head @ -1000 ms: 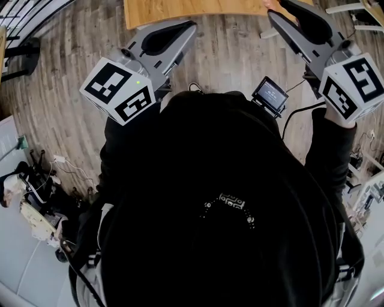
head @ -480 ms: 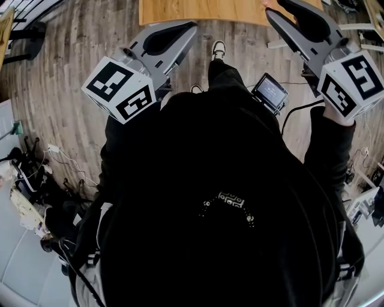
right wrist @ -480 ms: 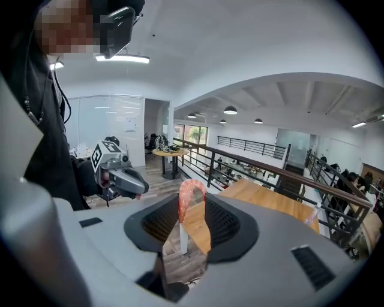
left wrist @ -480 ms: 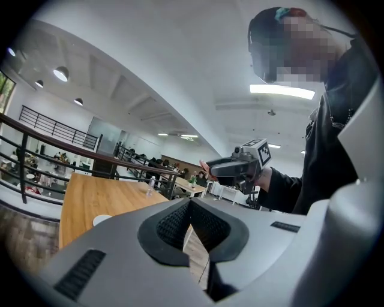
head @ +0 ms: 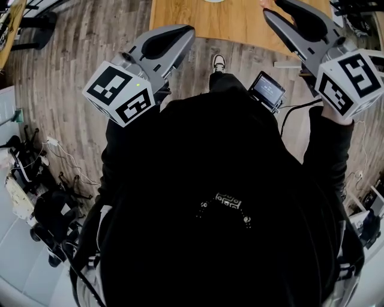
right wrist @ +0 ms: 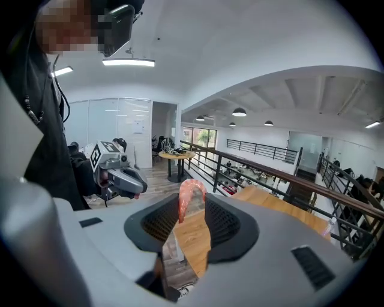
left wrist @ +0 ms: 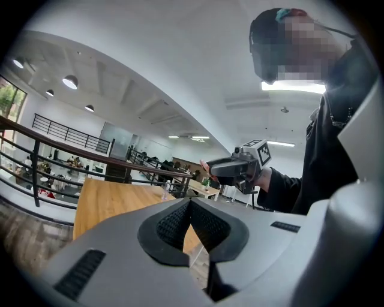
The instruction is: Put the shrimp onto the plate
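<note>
A pink curled shrimp [right wrist: 191, 196] stands upright between the dark pads of my right gripper [right wrist: 191, 208], which is shut on it. In the head view that gripper [head: 271, 7] is held at the upper right, over the near edge of a wooden table [head: 234, 21], with the shrimp's tip [head: 264, 3] showing at its nose. My left gripper [head: 187, 31] is raised at the upper left, off the table's corner. Its pads meet with nothing between them [left wrist: 191, 205]. A white sliver [head: 213, 0] shows at the top edge of the head view; I cannot tell what it is.
The person's dark torso fills the head view, one shoe [head: 219, 62] stepping toward the table. A small screen device [head: 268, 91] hangs at the waist. Cables and gear [head: 36, 198] lie on the wood floor at left. A black railing [right wrist: 282, 174] runs past the table.
More of the wooden table has come into the head view from the top and a shoe has stepped forward. Both grippers keep their pose, the shrimp still held.
</note>
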Available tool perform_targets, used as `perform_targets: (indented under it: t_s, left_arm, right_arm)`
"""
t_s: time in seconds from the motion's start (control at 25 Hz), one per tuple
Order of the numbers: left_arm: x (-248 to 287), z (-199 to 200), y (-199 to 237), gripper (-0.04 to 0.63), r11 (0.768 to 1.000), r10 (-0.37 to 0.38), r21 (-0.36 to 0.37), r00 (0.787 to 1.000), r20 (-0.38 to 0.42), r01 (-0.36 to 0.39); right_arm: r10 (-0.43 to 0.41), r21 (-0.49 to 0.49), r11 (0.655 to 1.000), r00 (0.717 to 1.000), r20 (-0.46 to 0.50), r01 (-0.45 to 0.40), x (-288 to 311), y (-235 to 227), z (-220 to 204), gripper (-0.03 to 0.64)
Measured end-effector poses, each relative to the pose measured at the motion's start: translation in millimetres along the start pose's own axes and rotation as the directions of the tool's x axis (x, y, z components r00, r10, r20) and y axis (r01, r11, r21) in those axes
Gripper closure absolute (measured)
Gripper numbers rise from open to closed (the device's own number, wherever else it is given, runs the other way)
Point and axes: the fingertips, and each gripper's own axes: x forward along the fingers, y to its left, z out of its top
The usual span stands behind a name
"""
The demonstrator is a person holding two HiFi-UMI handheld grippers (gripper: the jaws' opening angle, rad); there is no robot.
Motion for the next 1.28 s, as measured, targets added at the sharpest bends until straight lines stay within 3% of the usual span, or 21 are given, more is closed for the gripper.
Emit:
perform_targets:
  t_s: [0.28,0.44,0.76,1.0,1.28]
  left_arm:
    - [30.2,45.8,30.2,0.589,1.0,0.031,0.002,1.0,0.002,-0.031]
    - [61.9,39.1,34.4,0.589,0.999,0.03,0.015,0.999,-0.02,-0.029]
    - [68.0,55.5,60.7,0.589,0.997,0.078,-0.007,0.996,-0.039,-0.078]
    - [156.0,86.9,119.4,0.589,0.995,0.093,-0.027,0.995,-0.046,-0.094]
    - [171.1,89.2,110.7,0.589,0.994,0.102,-0.034,0.992,-0.069,-0.105]
  right_arm:
    - [0.031,-0.025,0.999,0.999,-0.01,-0.031,17.9,-49.7,34.1,0.471]
    - [0.058,-0.011,0.998,0.998,0.003,-0.058,27.1,-77.2,16.4,0.471]
    - [0.097,0.011,0.995,0.995,0.011,-0.097,42.6,-97.0,21.9,0.471]
    - [0.125,0.03,0.992,0.992,-0.001,-0.125,76.9,-203.1,21.9,0.471]
    - [0.149,0.051,0.987,0.989,0.003,-0.149,70.9,-210.7,12.3,0.471]
